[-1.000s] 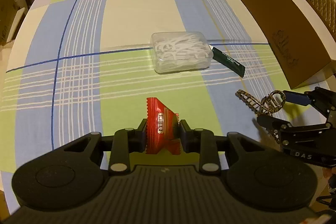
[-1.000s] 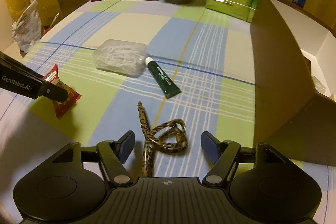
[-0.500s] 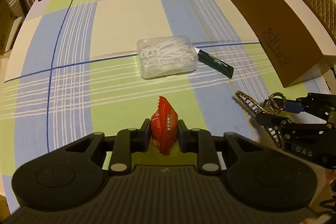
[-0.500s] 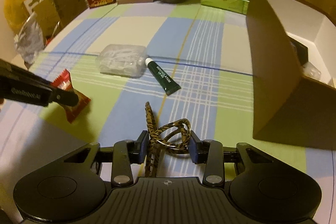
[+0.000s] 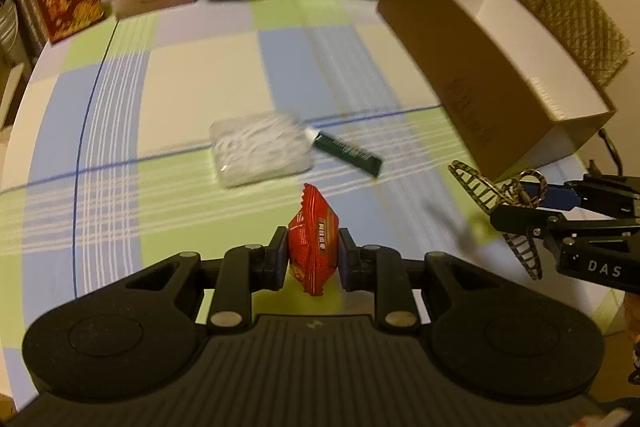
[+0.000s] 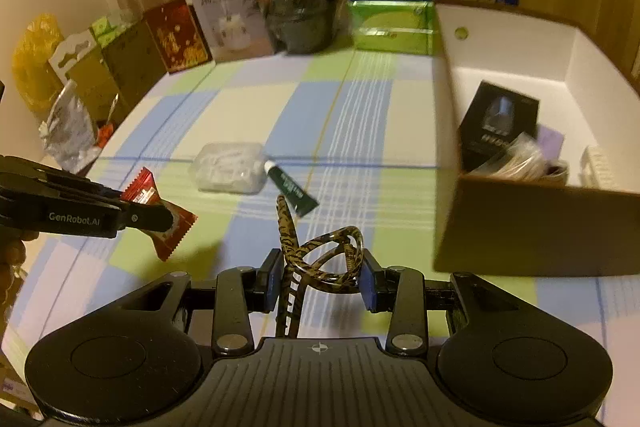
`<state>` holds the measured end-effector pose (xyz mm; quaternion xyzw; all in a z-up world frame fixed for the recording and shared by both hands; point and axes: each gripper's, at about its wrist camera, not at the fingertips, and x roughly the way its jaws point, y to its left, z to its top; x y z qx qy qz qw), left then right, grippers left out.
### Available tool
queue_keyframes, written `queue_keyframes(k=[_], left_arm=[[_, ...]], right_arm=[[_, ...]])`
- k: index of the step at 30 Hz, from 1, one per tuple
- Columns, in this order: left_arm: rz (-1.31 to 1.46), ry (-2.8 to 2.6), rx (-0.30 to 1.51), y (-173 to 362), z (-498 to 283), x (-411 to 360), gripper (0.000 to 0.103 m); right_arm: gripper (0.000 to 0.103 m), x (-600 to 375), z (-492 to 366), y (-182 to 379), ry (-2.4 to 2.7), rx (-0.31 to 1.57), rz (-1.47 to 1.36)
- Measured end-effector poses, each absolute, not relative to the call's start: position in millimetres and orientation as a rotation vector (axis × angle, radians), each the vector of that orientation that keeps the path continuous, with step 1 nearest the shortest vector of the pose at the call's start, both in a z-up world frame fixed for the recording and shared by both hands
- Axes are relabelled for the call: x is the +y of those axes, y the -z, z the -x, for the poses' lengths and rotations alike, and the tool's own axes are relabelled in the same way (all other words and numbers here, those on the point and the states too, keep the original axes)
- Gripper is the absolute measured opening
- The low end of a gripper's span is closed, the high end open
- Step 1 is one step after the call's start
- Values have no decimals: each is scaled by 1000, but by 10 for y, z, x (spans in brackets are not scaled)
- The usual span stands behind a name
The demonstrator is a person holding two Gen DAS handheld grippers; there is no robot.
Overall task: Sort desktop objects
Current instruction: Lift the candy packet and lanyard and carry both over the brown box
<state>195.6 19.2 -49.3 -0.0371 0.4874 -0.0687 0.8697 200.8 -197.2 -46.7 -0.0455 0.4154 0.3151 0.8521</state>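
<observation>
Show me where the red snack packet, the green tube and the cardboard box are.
red snack packet (image 5: 313, 239), left wrist view, middle of wrapper
green tube (image 6: 292, 189), right wrist view, tube body
cardboard box (image 6: 536, 231), right wrist view, near outer wall

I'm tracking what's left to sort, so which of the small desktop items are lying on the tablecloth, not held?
The clear plastic box and the dark green tube beside it. The red packet and leopard-print hair clip are held in the grippers.

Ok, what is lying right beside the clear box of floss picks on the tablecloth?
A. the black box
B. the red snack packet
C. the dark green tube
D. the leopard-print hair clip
C: the dark green tube lies with its white cap against the clear box of floss picks; both grippers hold other items.
</observation>
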Motion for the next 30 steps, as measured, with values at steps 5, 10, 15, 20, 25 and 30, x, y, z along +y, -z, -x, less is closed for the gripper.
queue_keyframes(k=[5,10,15,20,25,30], left_arm=[[60,207,959,249,-1970,-48,20],[43,269,897,21,-2033,-335,20],[28,321,850,-134,-2166,-644,20],[25,365,809,-277,-2342,-919,20],[20,401,781,-363,-2587,-1227,20],[17,427,780,-371,-2917,-1519,20]], right_arm=[[36,-2157,-2031,302,-641,850,69],[36,-2423,-2093,150,-608,828,26],[36,-2701,-2229,-17,-569,798,-5],[36,-2974,-2473,-161,-520,764,-16],[36,-3164,-2799,-239,-489,742,-16],[36,-3274,-3159,-206,-476,740,-3]])
